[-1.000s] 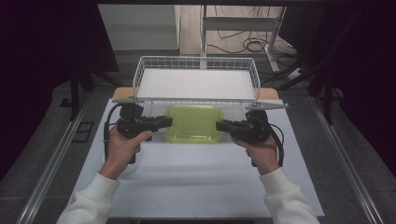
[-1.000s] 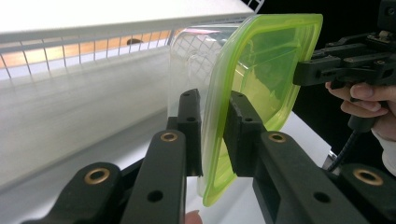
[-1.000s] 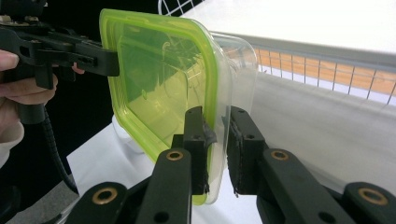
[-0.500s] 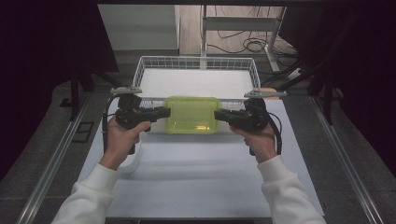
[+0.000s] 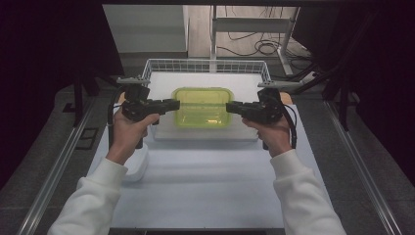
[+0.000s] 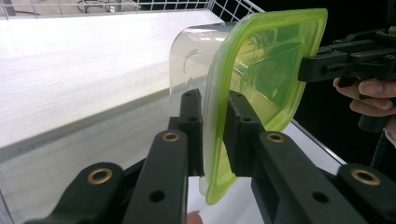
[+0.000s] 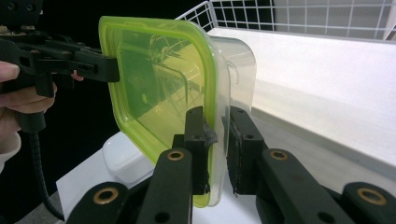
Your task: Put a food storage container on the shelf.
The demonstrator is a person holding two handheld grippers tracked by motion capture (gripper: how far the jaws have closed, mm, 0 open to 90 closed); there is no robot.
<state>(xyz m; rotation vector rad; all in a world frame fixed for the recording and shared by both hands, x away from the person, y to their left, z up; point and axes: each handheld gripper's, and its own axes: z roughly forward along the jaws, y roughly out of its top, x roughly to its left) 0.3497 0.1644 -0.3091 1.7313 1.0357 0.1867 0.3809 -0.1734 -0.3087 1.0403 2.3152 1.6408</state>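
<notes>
A clear container with a green lid (image 5: 202, 106) is held above the desk (image 5: 205, 186) between 2 claws, each pinching the lid's rim at one short end. In the high view the left claw (image 5: 172, 105) is seen clamped on the container's left edge and the right claw (image 5: 231, 106) on its right edge, so that the container hangs level between them, over the near part of a raised white board (image 5: 205, 81) that lies inside a wire basket (image 5: 205, 64). In the left gripper view the jaws of the left claw (image 6: 215, 133) are closed narrowly on the green rim of the container (image 6: 261, 74), with the clear body to one side of the jaws and the lid's face to the other; the right claw (image 6: 310, 67) is seen gripping the far edge. In the right gripper view the same hold is shown mirrored: the right claw (image 7: 218, 140) is pressed on the rim of the container (image 7: 163, 79), and the left claw (image 7: 109, 67) is fixed on the opposite edge. A white lidded tub (image 5: 137, 164) rests on the desk beside the left forearm.
</notes>
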